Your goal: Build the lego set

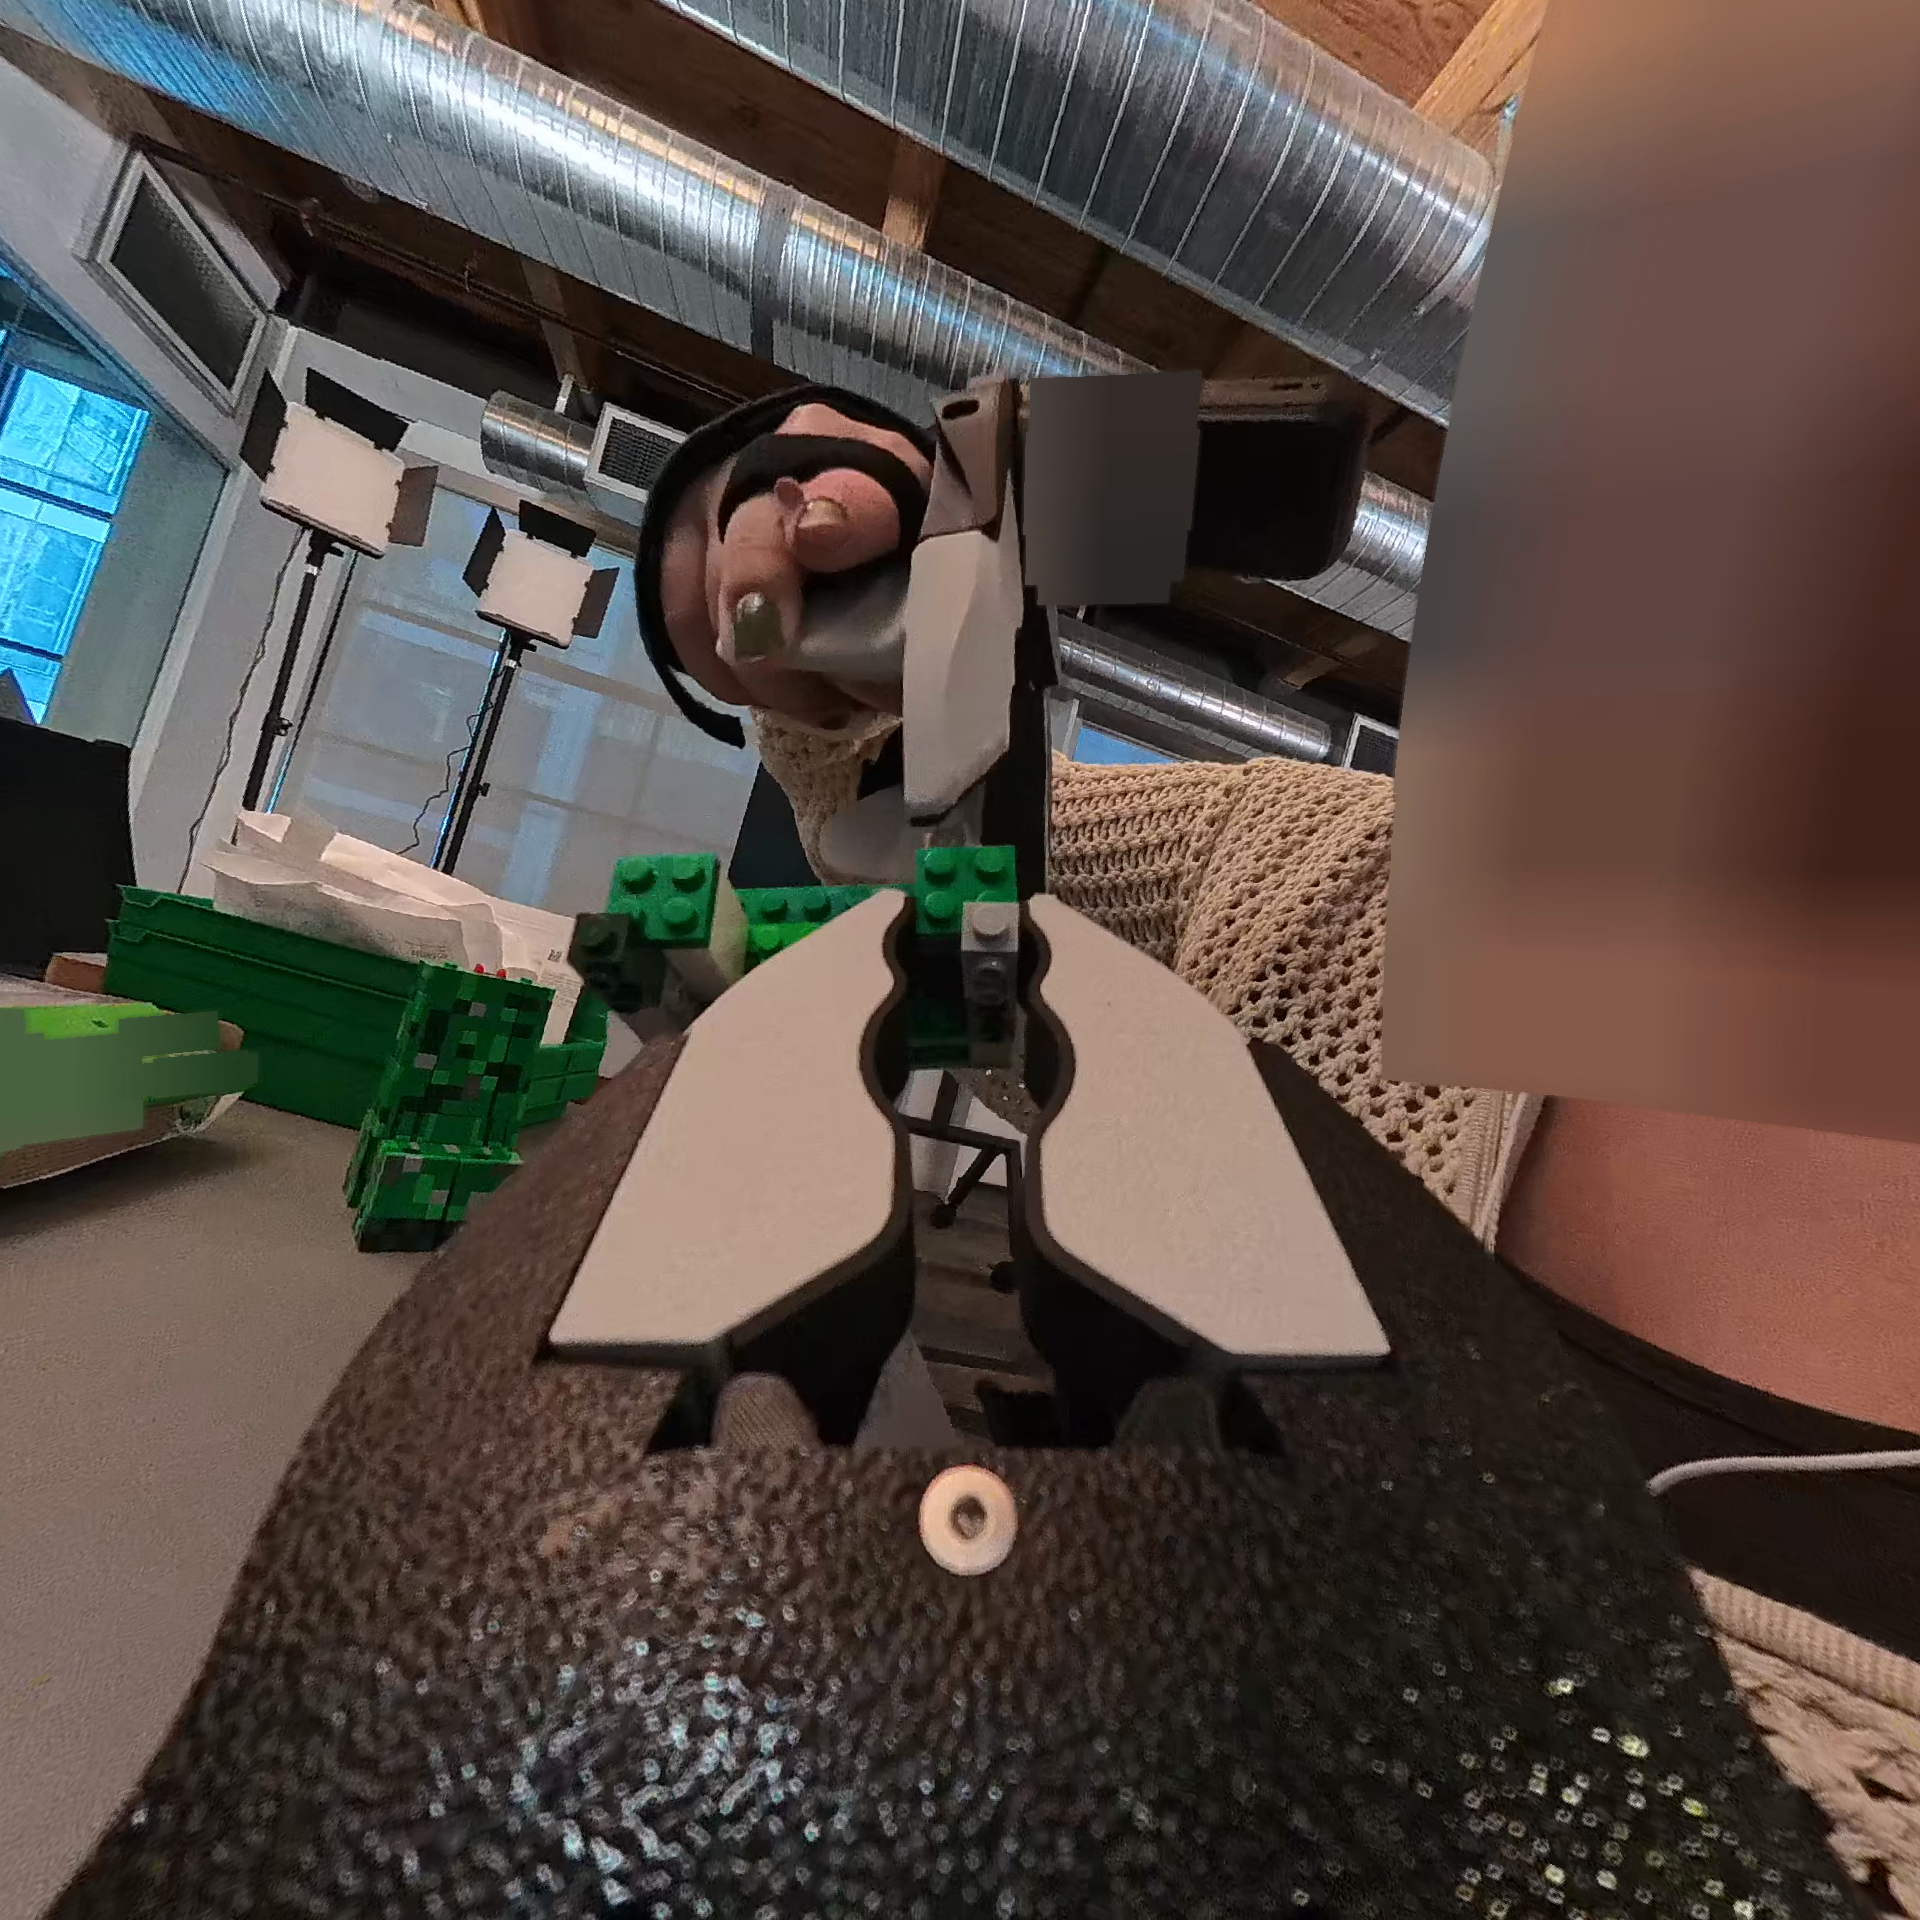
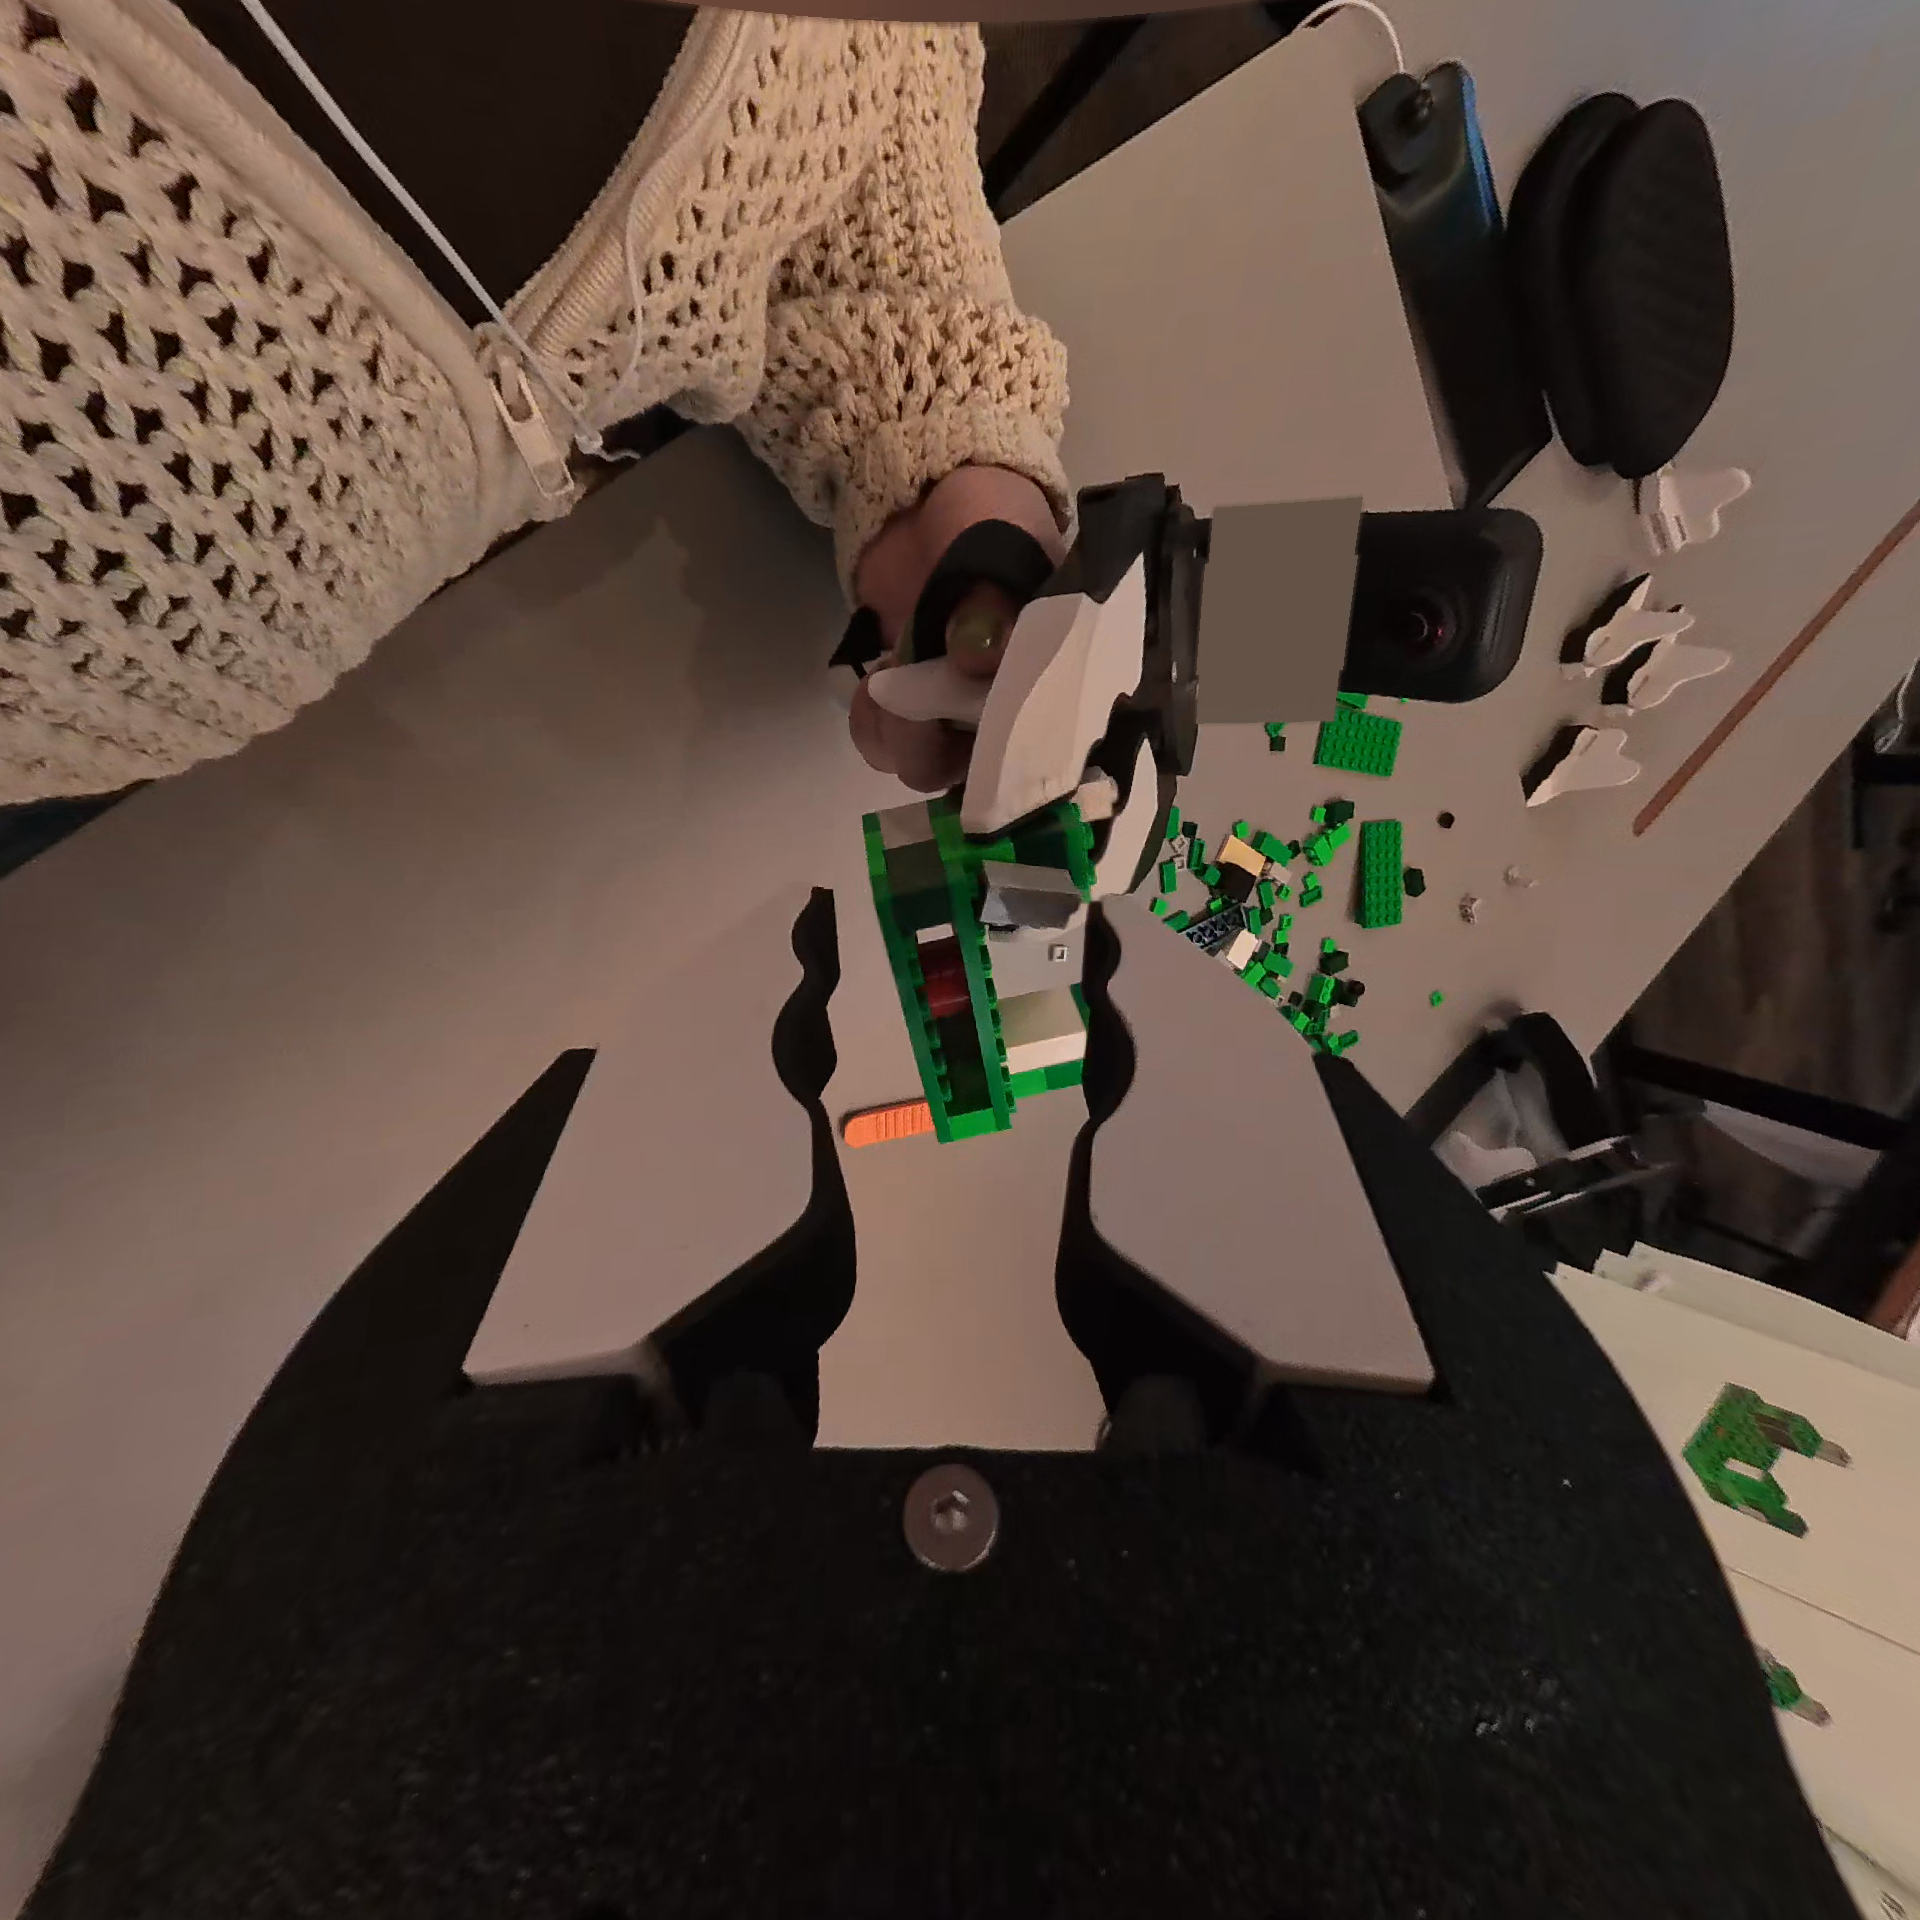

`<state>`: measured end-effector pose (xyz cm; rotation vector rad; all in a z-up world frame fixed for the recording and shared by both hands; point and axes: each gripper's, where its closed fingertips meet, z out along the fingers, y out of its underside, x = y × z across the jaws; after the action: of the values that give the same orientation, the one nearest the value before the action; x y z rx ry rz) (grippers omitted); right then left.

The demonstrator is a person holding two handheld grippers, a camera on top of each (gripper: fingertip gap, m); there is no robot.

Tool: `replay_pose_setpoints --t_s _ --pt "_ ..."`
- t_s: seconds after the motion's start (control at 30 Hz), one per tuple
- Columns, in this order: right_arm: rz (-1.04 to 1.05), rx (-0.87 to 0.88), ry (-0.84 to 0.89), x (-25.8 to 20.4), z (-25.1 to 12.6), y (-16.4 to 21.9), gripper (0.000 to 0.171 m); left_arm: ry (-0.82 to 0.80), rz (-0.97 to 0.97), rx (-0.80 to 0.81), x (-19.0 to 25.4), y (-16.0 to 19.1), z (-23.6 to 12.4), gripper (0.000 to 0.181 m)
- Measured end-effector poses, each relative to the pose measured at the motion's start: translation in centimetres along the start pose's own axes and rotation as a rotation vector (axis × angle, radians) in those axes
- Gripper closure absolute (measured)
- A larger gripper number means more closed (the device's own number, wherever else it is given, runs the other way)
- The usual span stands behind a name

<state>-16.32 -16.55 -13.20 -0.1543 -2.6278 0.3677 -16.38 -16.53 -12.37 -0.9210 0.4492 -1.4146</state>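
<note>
Left tool (image 1: 961,997) squeezes small green-grey brick stack (image 1: 961,966), held up off bench. Right tool (image 2: 961,997), fingers apart, sits right around stack, long side pointing away.

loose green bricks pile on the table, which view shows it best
The right wrist view: the loose green bricks lie scattered in plain sight on the grey table, beside two green plates, beyond the right gripper. The left wrist view looks upward past the left gripper and shows no such pile.
</note>
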Motion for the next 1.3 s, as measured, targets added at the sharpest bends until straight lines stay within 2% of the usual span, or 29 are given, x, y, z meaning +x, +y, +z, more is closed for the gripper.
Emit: replay_pose_setpoints --t_s 0.3,0.8,1.3 --pt "-0.023 0.002 0.013 0.1 0.2 -0.1 0.135 0.005 -0.012 -0.002 0.0 0.1 0.0 0.164" --pt "-0.243 -0.031 0.078 -0.7 0.2 -0.4 0.136 0.02 -0.035 -0.022 0.2 0.6 0.2 0.164" --pt "-0.141 -0.043 0.044 -1.1 0.2 -0.3 0.137 0.037 -0.045 -0.024 0.4 0.8 0.3 0.164"
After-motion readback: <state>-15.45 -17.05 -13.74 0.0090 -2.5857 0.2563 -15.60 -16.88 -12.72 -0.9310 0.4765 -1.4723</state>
